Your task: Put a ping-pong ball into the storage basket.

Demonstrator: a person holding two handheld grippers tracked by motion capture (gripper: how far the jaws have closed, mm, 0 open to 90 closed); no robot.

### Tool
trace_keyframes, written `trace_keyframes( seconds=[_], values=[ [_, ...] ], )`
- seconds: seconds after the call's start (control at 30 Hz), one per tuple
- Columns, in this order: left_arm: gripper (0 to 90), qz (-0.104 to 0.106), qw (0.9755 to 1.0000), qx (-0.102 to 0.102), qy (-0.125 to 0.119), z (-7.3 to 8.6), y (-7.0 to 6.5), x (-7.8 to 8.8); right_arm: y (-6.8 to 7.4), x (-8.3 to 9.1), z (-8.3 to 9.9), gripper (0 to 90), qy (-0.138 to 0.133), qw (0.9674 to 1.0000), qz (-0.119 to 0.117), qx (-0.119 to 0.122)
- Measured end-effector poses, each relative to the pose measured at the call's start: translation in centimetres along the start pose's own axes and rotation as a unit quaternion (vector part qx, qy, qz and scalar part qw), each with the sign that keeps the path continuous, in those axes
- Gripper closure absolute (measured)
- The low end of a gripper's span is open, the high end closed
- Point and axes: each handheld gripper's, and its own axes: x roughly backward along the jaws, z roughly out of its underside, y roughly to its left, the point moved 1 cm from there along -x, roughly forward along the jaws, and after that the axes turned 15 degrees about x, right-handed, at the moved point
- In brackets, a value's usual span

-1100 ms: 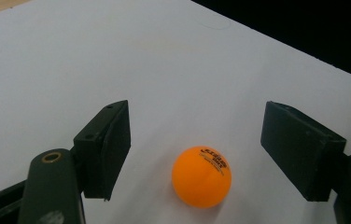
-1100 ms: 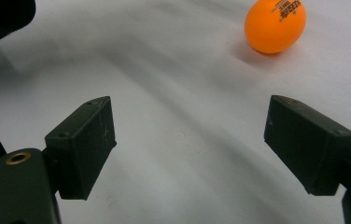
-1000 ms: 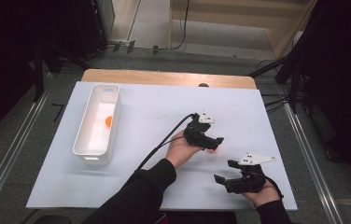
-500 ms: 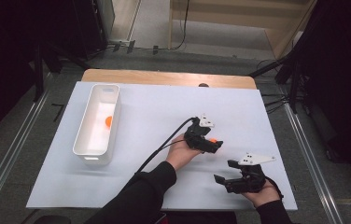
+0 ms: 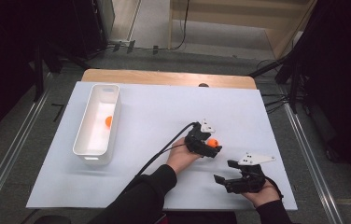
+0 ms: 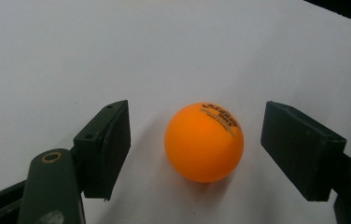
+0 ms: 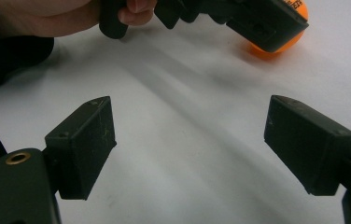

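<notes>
An orange ball (image 6: 204, 142) with black print lies on the white sheet, between the two jaws of my left gripper (image 6: 201, 156), which is open with a gap on each side of the ball. From above, the same ball (image 5: 213, 143) peeks out at the tip of the left gripper (image 5: 212, 148), right of centre. My right gripper (image 5: 224, 177) rests open near the front right edge, nothing between its jaws (image 7: 197, 149). It looks toward the left gripper (image 7: 239, 16) and the ball (image 7: 276, 44) behind it. A second orange ball (image 5: 108, 121) lies in the white bin (image 5: 82, 148).
The white rectangular bin stands lengthwise at the left of the white sheet (image 5: 155, 107). A black cable (image 5: 164, 151) trails from the left gripper back along the forearm. A wooden table edge (image 5: 164, 77) shows beyond the sheet, with dark stands on either side.
The left gripper has moved right and slightly forward, bringing its open jaws around the orange ball. The right gripper has stayed in place.
</notes>
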Motion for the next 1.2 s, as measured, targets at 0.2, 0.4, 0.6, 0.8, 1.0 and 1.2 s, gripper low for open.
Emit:
trace_keyframes(
  seconds=[0.2,0.4,0.6,0.8,1.0,1.2],
  values=[
    [24.6,-0.009,0.9998,-0.010,0.016,0.26,0.07,-0.27,0.03,0.02,0.00,14.9,0.001,1.0000,0.000,-0.002],
    [24.6,-0.021,0.9991,-0.024,0.029,0.64,0.09,-0.69,0.03,0.01,0.00,14.9,0.001,1.0000,0.000,-0.002],
    [24.7,-0.030,0.9983,-0.034,0.036,0.72,0.01,-0.75,0.06,0.00,0.00,14.9,0.001,1.0000,-0.002,-0.002],
    [24.6,-0.045,0.9971,-0.051,0.034,0.88,-0.37,-0.95,0.07,-0.02,0.00,14.9,0.001,1.0000,-0.002,-0.002],
    [24.4,-0.047,0.9967,-0.056,0.035,0.92,-0.43,-0.99,0.05,0.00,0.01,14.8,0.001,1.0000,-0.001,-0.002],
    [24.9,-0.049,0.9966,-0.057,0.036,0.92,-0.45,-0.96,0.08,-0.06,0.00,14.9,0.002,1.0000,0.000,0.000]
  ],
)
